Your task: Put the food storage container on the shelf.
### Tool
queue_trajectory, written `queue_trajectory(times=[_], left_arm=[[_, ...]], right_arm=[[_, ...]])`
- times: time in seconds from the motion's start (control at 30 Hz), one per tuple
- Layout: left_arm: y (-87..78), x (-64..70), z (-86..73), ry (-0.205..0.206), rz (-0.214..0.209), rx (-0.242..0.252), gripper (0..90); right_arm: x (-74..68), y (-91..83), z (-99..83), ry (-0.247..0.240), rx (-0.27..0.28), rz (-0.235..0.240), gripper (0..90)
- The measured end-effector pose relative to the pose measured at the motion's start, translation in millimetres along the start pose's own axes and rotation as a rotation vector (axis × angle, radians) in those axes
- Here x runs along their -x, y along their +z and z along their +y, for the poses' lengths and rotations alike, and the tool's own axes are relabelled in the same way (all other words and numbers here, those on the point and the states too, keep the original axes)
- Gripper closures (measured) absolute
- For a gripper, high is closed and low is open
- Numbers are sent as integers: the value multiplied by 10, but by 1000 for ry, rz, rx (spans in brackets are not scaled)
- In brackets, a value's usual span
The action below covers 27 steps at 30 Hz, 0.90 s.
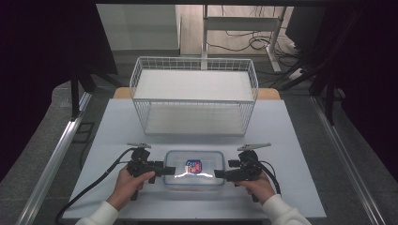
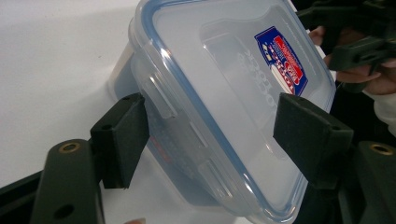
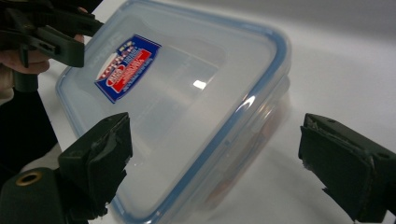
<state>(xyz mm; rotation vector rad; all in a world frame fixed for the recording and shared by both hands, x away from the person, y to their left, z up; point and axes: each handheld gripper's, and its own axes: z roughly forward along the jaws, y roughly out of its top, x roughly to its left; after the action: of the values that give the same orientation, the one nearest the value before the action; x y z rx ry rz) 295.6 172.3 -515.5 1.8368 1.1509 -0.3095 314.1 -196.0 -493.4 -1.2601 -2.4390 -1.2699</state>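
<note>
Grippers at both short ends of the lidded container [image 1: 194, 169].
I'd close my spread left gripper [image 1: 165, 170] and right gripper [image 1: 218, 174] evenly on the end latches, then lift level.

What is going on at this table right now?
A person holds tongs in each hand, one at either short end of a clear lidded box on the white table. The left tongs and right tongs are both open, their jaws straddling the box's ends without clamping. The lid, with a blue seal and a red-and-blue sticker, is on. A white wire basket stands behind the box.
</note>
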Motion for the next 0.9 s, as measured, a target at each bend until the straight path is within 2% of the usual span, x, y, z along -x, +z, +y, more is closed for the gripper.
queue_trajectory(times=[0.07,0.1,0.17,0.3,0.33,0.47,0.57,0.7,0.9], left_arm=[[-2,0,1,-3,0,-1,274],[-2,0,1,-3,0,-1,275],[-3,1,1,-7,0,-1,278],[-4,2,2,-11,1,0,282],[-4,2,3,-11,1,0,283],[-9,2,6,-16,-1,2,291],[-24,13,6,-13,1,7,318],[-57,52,-9,-1,5,21,347],[-131,137,-84,17,15,55,416]], right_arm=[[21,56,-6,25,-26,29,99],[21,56,-6,25,-26,29,99],[24,93,-6,47,-28,68,132],[42,115,-6,82,-44,97,146],[46,107,-1,103,-47,99,174],[68,39,12,127,-35,96,290],[79,3,13,144,-31,103,339],[79,-37,3,146,-19,111,385],[-3,-131,-59,136,22,101,458]])
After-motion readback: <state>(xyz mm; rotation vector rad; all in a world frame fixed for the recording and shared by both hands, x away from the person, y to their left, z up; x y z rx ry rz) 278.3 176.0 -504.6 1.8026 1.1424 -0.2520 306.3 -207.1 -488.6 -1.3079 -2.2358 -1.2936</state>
